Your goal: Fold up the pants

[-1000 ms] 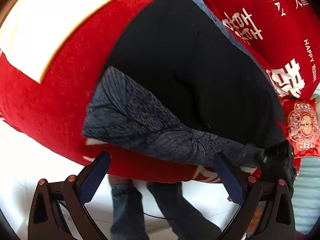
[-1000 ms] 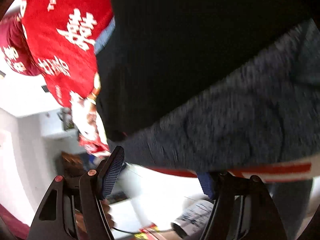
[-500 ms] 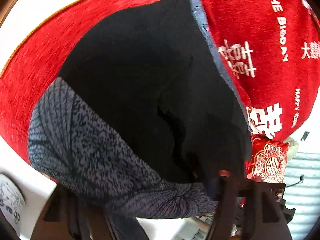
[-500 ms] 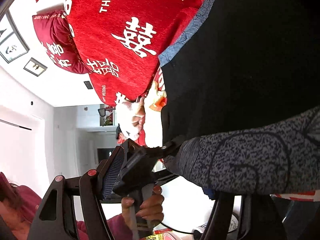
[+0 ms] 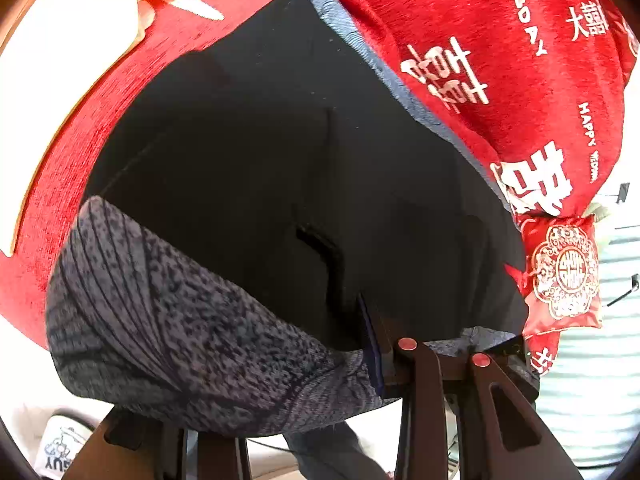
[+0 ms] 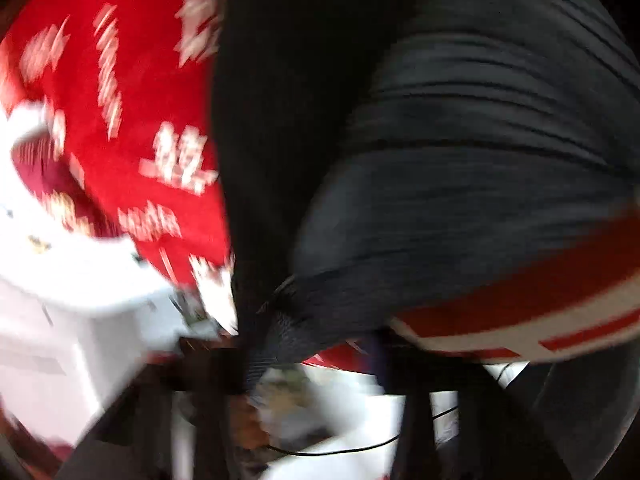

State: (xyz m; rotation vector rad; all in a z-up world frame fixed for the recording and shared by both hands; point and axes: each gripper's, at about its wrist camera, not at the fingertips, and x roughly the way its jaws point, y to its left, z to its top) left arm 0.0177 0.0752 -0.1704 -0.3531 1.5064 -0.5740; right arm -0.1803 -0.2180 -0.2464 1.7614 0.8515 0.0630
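Note:
Black pants [image 5: 280,160] with a grey patterned band [image 5: 180,320] lie on a red cloth [image 5: 500,80] printed with white characters. My left gripper [image 5: 320,364] is shut on the near edge of that grey band; one finger [image 5: 374,344] shows against the fabric and the other is hidden under it. The right wrist view is heavily blurred. There the pants [image 6: 480,160] fill the upper right. A bunched grey corner [image 6: 276,332] runs down between the dark fingers of my right gripper [image 6: 304,364], which is shut on it.
A red embroidered pouch [image 5: 564,272] sits at the cloth's right edge, beside striped fabric [image 5: 592,400]. A cream cushion [image 5: 60,40] lies far left. A person's jeans leg [image 5: 328,452] and a printed white shoe [image 5: 60,448] show below. White furniture [image 6: 80,320] stands left.
My left gripper moved in over the grey band and shut on it. My right gripper swung sideways, rolled and shut on the band's corner; its view is now smeared.

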